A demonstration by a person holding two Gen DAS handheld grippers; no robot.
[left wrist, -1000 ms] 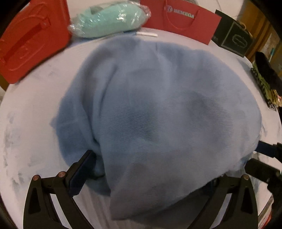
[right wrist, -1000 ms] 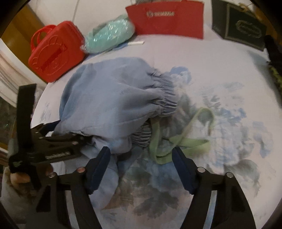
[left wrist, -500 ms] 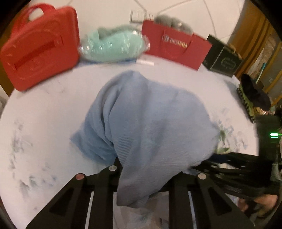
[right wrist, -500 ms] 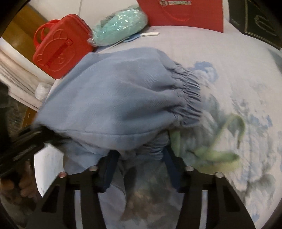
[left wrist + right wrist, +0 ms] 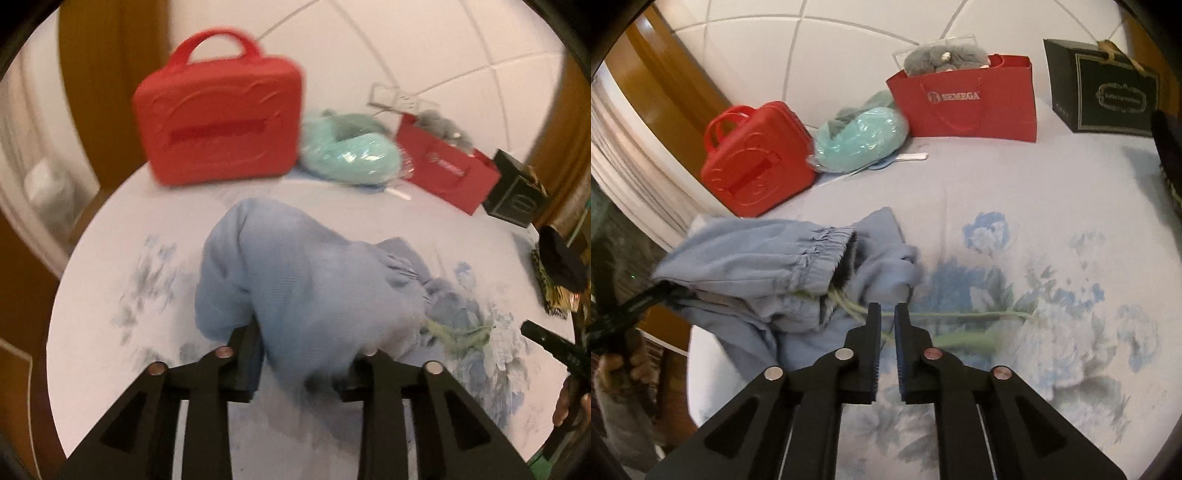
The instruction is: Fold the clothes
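Presently on the bed: one pale blue garment (image 5: 764,266), crumpled, gathered elastic waistband (image 5: 820,251) facing right, lying left of centre on a white floral bedsheet (image 5: 1052,221). One edge is lifted off the sheet.

Left gripper (image 5: 306,354): blue cloth bunched between its jaws, which have just been opening slightly; the pads appear to press the fold, though blur makes contact hard to confirm. In the right wrist view this gripper shows at the far left, held by a hand (image 5: 620,365), with the garment's corner raised at its tip.

Right gripper (image 5: 887,314): jaws have just been closing and stand nearly together, a narrow slit between the pads. The tips sit over a light green drawstring (image 5: 979,315) that trails from the waistband across the sheet; whether they pinch it or the cloth edge cannot be told.

Along the far edge by the tiled wall, left to right:
- red hard case (image 5: 753,166) with handle, upright
- mint-green bundle in clear plastic (image 5: 860,140), touching the case
- red paper bag (image 5: 967,99) with a grey plush (image 5: 942,55) inside
- black gift box (image 5: 1104,92), beside the bag
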